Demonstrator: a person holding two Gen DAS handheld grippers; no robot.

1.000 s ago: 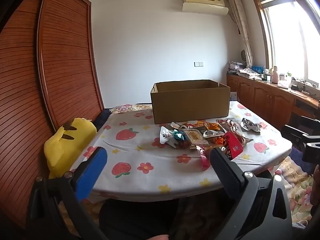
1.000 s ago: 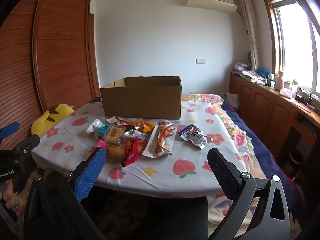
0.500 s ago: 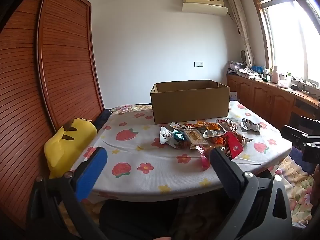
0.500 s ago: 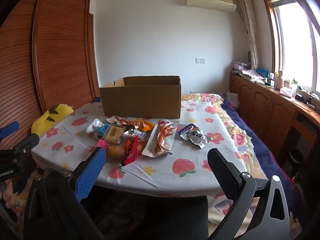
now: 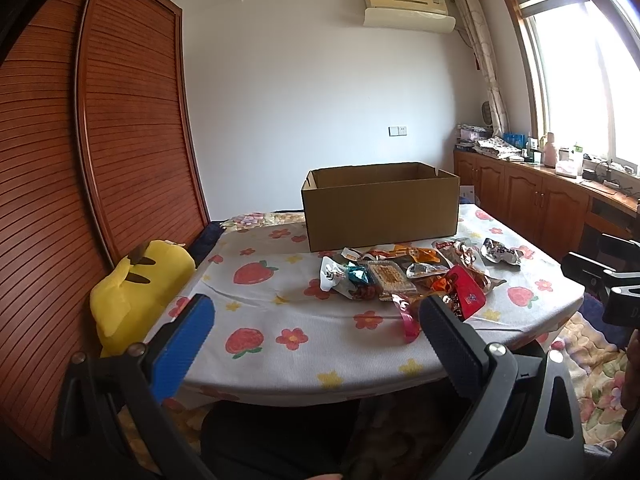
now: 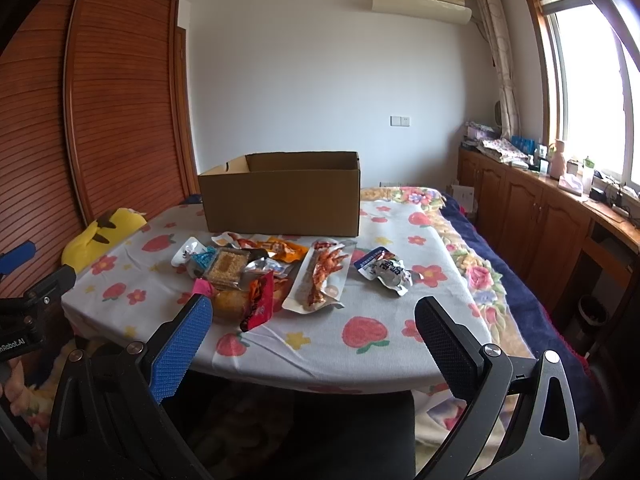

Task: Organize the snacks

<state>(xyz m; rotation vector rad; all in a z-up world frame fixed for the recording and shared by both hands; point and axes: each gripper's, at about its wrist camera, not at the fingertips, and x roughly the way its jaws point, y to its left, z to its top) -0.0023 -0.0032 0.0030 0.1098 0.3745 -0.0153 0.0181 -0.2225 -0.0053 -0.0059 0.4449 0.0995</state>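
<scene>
I am holding my left gripper and right gripper spread wide and empty at the near edge of the table. The snacks are lying heaped in front of the open box, which is standing at the far side. The packets are overlapping, so I am risking pinching two at once or dragging the pile. The red packet is sitting close to the near edge and could slide off.
</scene>
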